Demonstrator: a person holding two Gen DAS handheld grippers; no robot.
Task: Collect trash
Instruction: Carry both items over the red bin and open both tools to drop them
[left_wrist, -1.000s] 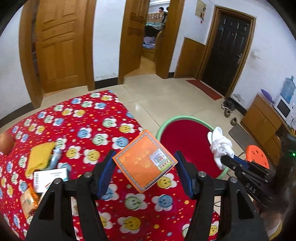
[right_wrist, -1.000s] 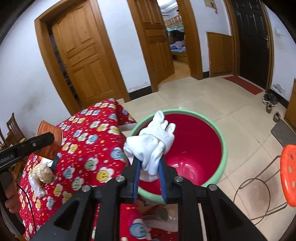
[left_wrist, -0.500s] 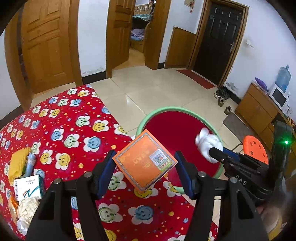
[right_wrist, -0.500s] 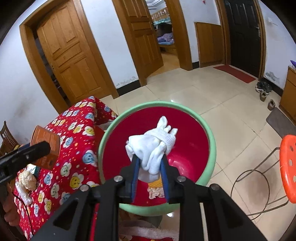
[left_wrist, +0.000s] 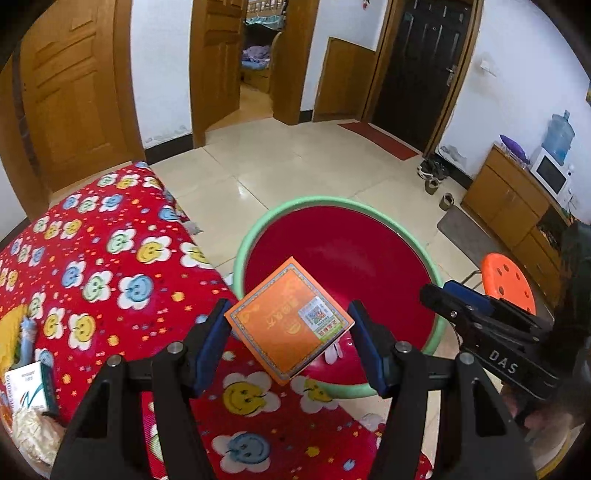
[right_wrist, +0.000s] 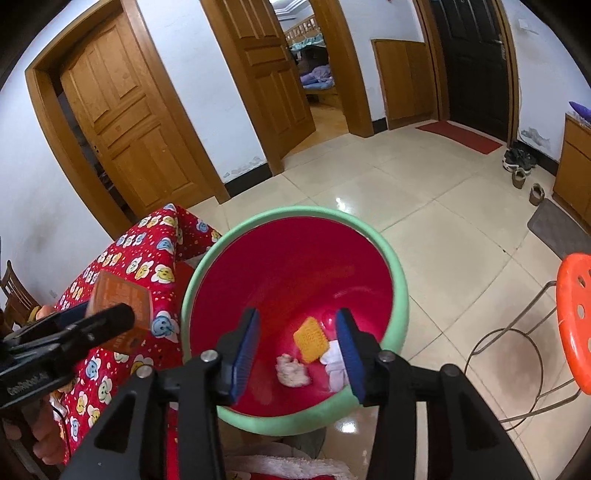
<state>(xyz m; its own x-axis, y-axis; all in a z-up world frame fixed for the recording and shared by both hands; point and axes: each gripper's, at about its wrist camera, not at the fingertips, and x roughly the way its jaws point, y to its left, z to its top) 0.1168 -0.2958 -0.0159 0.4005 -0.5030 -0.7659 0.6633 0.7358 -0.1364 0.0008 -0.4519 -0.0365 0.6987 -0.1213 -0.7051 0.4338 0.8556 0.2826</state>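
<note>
My left gripper (left_wrist: 290, 332) is shut on a flat orange box (left_wrist: 288, 319) and holds it over the near rim of a red bin with a green rim (left_wrist: 258, 229). My right gripper (right_wrist: 297, 339) is open and empty above the bin's mouth (right_wrist: 207, 258). Inside the bin lie a white glove (right_wrist: 334, 363), a yellow knitted square (right_wrist: 311, 339) and a crumpled pale scrap (right_wrist: 291, 371). The right gripper also shows in the left wrist view (left_wrist: 454, 295). The left gripper with its box shows at the left of the right wrist view (right_wrist: 122, 295).
A table with a red smiley-flower cloth (left_wrist: 103, 266) stands left of the bin, with a white carton (left_wrist: 27, 386), crumpled wrapper (left_wrist: 33, 435) and yellow cloth (left_wrist: 9, 332) on it. An orange stool (right_wrist: 576, 317) stands right of the bin. A wooden cabinet (left_wrist: 513, 206) lines the right wall.
My right gripper has opened over the bin and the white glove has dropped into it. My left gripper has carried the orange box from over the table to the bin's rim.
</note>
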